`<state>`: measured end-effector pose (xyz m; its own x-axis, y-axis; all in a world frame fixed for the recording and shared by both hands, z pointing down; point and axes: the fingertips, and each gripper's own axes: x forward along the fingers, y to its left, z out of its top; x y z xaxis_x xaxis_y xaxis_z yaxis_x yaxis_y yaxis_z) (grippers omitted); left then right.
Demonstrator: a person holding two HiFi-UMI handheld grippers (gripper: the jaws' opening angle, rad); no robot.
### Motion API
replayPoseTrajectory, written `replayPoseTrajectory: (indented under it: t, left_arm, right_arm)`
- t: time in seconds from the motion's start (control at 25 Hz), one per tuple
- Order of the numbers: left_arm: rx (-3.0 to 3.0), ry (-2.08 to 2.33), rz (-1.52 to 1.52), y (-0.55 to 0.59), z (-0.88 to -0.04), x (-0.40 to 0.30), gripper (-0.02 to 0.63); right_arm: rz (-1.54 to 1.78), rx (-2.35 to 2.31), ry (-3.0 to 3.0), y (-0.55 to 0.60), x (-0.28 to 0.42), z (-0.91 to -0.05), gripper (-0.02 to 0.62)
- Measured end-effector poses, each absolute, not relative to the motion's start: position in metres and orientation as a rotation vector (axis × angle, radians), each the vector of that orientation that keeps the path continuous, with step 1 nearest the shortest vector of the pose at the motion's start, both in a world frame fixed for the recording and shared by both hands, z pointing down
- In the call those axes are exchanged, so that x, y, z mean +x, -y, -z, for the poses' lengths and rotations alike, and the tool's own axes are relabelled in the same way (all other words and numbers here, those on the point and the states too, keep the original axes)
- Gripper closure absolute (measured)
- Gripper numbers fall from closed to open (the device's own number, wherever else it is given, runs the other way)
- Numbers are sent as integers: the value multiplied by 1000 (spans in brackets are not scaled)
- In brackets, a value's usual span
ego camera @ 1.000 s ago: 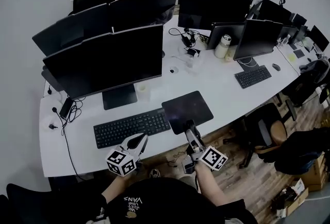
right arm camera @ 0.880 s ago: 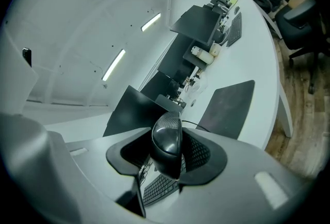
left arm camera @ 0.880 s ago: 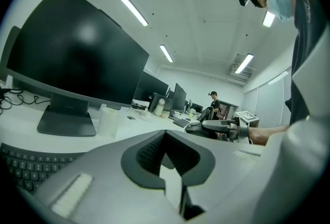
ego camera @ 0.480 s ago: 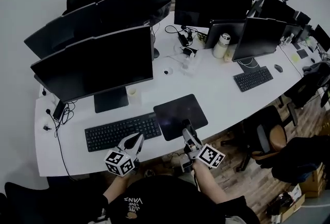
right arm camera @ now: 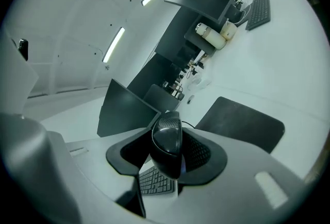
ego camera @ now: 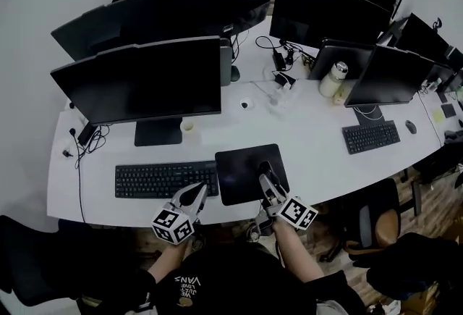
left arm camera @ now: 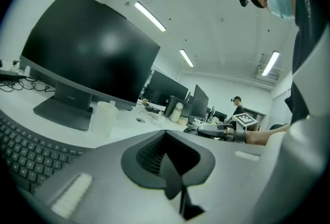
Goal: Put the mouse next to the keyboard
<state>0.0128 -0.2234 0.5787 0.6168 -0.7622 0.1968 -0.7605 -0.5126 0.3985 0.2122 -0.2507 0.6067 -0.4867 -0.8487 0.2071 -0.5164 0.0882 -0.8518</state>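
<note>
Here the keyboard (ego camera: pixel 166 179) lies on the desk (ego camera: pixel 318 132), monitor (ego camera: pixel 141 85) at its 12 o'clock, dark mouse pad (ego camera: pixel 235 169) at 3 o'clock. Over the pad the right tool (ego camera: pixel 265 172) clamps a glossy black mouse (right arm camera: pixel 167 140), barely visible from the head view; the left tool (ego camera: pixel 197 192), at the keyboard's 4 o'clock, is closed and empty.

We look steeply down on the desk (ego camera: pixel 311 134) from above its front edge. The left and right gripper views sit low and close, facing nearly level across it; all three share the keyboard (ego camera: pixel 165 179).
</note>
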Motion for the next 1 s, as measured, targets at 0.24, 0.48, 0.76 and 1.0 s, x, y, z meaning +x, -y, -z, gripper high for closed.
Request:
replayPoseTrajectory:
  t: [0.24,0.48,0.76,1.0]
  left_arm:
    - [2342,1298,20,222,-584,11,606]
    - [2273,1384,9,212,-589,-11,606]
    - [2214,1470,-1,202,-590,-44,604]
    - [2179,1508,-3,195,-590,-64,606]
  right_arm:
    - [1399,-1296,-2120,279,199,-621,414]
    - [1475,-1240,-2171,301,161,-641,414]
    - [1563,-1246,-2173,315,126,-669,414]
    - [1629,-1254,-2158,320,104,-685,414]
